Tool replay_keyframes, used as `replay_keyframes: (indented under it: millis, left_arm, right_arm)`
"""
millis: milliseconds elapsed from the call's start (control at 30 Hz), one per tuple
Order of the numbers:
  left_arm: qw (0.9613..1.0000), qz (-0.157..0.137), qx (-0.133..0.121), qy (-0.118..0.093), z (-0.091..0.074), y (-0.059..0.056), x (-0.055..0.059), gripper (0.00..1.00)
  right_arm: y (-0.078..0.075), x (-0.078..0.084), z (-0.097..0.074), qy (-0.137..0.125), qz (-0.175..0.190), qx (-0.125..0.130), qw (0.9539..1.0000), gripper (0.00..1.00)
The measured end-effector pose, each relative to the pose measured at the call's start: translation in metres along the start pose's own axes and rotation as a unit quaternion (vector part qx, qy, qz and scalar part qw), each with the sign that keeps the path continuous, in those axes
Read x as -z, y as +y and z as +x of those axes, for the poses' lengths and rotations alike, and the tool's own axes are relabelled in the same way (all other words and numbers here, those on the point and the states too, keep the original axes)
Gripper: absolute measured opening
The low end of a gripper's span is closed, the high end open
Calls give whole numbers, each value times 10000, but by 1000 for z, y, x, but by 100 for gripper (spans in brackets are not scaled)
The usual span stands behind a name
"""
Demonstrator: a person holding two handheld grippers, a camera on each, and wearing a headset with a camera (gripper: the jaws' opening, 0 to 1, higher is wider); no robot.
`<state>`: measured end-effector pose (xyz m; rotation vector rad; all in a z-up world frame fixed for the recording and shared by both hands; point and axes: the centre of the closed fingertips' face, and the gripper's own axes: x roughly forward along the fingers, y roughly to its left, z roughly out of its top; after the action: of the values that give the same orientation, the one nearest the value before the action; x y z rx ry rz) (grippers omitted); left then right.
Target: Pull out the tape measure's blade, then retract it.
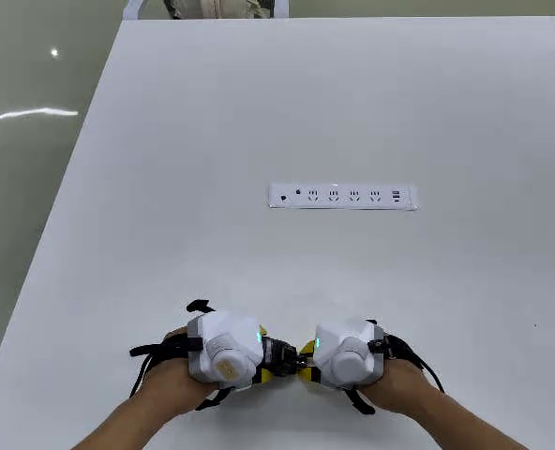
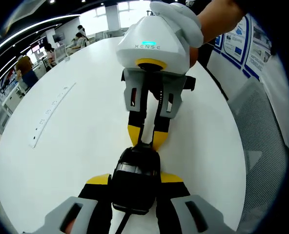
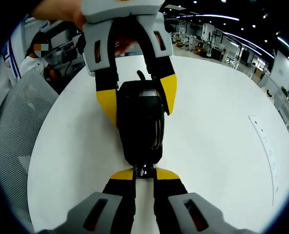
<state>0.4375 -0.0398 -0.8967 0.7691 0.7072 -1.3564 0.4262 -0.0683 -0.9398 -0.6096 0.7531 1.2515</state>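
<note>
White tabletop [image 1: 259, 112] spreads wide, with a power strip [image 1: 342, 197] at 12 o'clock from the two grippers, which meet nose to nose at its 6 o'clock edge. There the left gripper [image 2: 134, 179] clamps the black tape measure [image 3: 139, 122] across its case, jaws moderately spread. Opposite, the right gripper [image 3: 144, 174] is pinched nearly closed on what seems to be the blade's end hook [image 3: 143, 170], right at the case mouth.

tape measure [image 3: 138, 127]: glossy black plastic | table [image 1: 259, 112]: smooth matt white
</note>
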Motion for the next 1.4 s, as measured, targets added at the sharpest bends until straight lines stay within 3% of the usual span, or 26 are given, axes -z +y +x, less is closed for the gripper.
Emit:
replay_keyframes:
  millis: [967, 1400]
  left_arm:
    - [10000, -68, -30, 51, 1, 1, 1, 31]
    - [9999, -83, -36, 52, 1, 1, 1, 31]
  right_arm:
    - [-5, 33, -27, 114, 121, 76, 9998, 11]
    - [-6, 41, -35, 141, 184, 122, 9997, 11]
